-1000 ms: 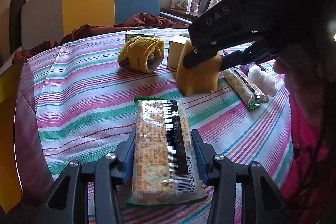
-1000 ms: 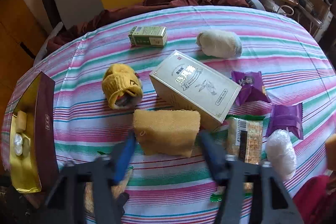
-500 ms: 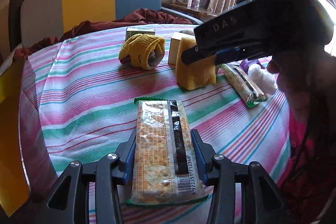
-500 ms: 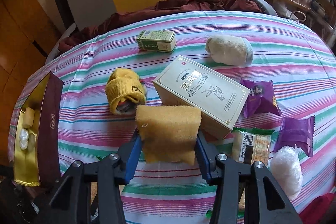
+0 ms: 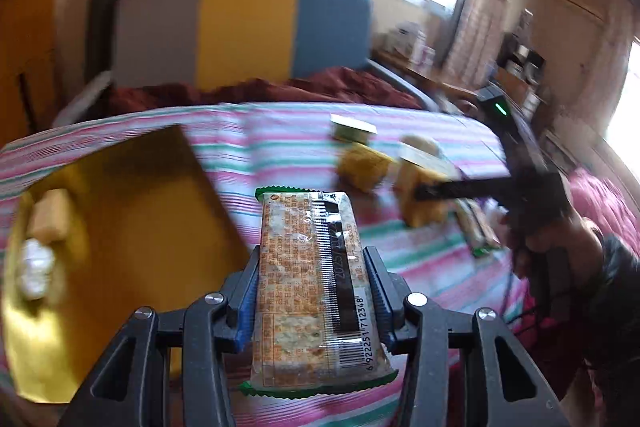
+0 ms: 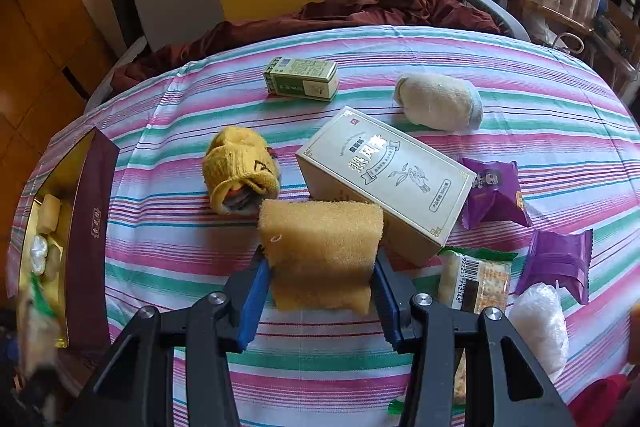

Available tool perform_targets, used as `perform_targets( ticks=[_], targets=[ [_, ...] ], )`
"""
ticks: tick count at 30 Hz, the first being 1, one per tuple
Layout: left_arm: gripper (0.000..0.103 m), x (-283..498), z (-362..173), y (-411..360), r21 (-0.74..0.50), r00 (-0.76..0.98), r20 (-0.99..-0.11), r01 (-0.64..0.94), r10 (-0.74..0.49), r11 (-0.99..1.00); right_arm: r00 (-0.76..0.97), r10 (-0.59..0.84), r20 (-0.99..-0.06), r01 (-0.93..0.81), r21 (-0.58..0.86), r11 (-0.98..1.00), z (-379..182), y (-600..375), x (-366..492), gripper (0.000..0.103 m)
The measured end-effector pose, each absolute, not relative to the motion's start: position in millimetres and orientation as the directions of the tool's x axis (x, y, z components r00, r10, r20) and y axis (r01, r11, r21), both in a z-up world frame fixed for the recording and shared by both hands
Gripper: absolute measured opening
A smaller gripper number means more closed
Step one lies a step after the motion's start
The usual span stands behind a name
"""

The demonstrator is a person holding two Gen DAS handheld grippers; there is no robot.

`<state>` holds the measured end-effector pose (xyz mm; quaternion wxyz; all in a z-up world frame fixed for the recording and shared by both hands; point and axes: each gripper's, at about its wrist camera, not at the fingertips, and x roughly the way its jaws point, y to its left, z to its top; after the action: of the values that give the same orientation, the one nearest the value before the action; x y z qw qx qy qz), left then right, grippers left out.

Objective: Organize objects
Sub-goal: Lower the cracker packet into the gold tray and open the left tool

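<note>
My left gripper (image 5: 310, 279) is shut on a long cracker packet (image 5: 310, 279) with a green edge and a barcode, held in the air beside the gold-lined box (image 5: 132, 227). That box (image 6: 86, 235) has a maroon wall, stands at the table's left edge and holds small wrapped pieces. My right gripper (image 6: 320, 277) is shut on a yellow sponge (image 6: 320, 247) just above the striped cloth. In the left wrist view the right gripper (image 5: 424, 195) with the sponge (image 5: 420, 211) shows at the right, blurred.
On the striped tablecloth (image 6: 520, 99) lie a yellow knitted sock roll (image 6: 240, 171), a cream tea box (image 6: 388, 175), a small green box (image 6: 302, 79), a white sock roll (image 6: 438, 103), two purple packets (image 6: 494, 191), a second cracker packet (image 6: 476, 279) and a white ball (image 6: 540, 327).
My left gripper has lifted the cracker packet off the table and swung left, so the gold-lined box now fills the left of its view. The right gripper stays put with the sponge.
</note>
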<state>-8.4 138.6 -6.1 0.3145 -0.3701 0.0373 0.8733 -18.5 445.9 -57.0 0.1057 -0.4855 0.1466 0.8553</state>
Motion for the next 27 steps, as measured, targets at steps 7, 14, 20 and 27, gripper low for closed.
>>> perform_targets(
  ticks=[7, 14, 20, 27],
  targets=[
    [0.047, -57, -8, 16, -0.119, -0.632, -0.729, -0.262, 0.264, -0.958, -0.503, 0.048, -0.863, -0.315, 0.130, -0.940, -58, 443, -19, 0.049],
    [0.047, -84, -49, -22, -0.111, -0.554, -0.813, -0.149, 0.176, -0.983, -0.501, 0.055, -0.864, -0.309, 0.119, -0.944, -58, 441, -19, 0.049],
    [0.047, -95, -70, -23, -0.094, -0.514, -0.845, -0.128, 0.147, -0.987, -0.499, 0.057, -0.864, -0.308, 0.115, -0.944, -58, 440, -19, 0.049],
    [0.047, -101, -82, -20, -0.055, -0.502, -0.858, -0.122, 0.109, -0.991, -0.498, 0.059, -0.865, -0.307, 0.112, -0.945, -58, 440, -20, 0.049]
  ],
)
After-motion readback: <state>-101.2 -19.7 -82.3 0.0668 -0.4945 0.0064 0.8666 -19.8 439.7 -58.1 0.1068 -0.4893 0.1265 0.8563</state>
